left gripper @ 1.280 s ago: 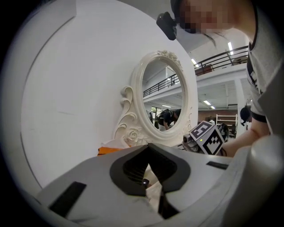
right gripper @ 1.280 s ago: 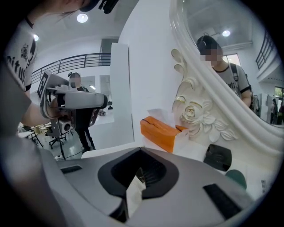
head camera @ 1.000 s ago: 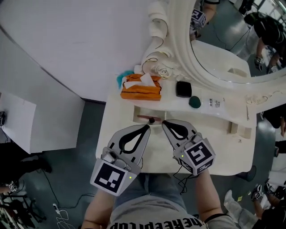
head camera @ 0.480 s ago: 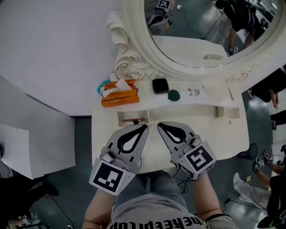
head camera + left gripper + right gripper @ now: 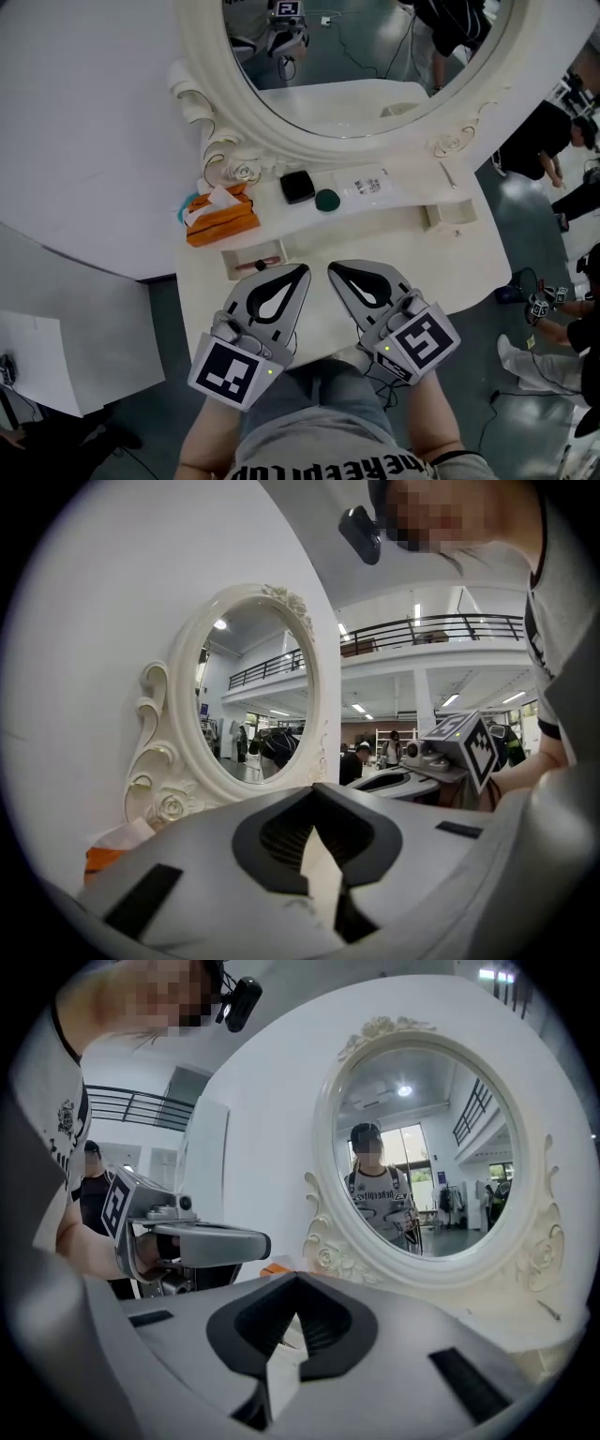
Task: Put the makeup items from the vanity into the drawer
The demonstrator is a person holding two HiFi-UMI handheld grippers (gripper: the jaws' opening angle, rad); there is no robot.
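On the cream vanity's [image 5: 403, 258] raised shelf lie a black compact [image 5: 297, 187], a round dark-green item [image 5: 326, 200], a white packet [image 5: 367, 185] and a thin white stick [image 5: 448, 174]. A small open compartment [image 5: 229, 260] in the top holds a slim reddish item [image 5: 263, 262]. My left gripper [image 5: 301, 270] and right gripper [image 5: 335, 271] hover side by side over the vanity's front edge, both shut and holding nothing. The left gripper's [image 5: 314, 789] jaws are pressed together, and so are the right gripper's [image 5: 295, 1279].
An orange tissue box [image 5: 219, 217] stands at the shelf's left end under the oval mirror's carved frame [image 5: 217, 155]. A second recess [image 5: 446, 216] sits at the right. A white wall [image 5: 75, 112] is at the left. People stand on the floor at the right [image 5: 562, 309].
The head view has swung, so the vanity and mirror sit further left and turned in the frame. Both grippers stay shut in much the same place, a little further from the compartment.
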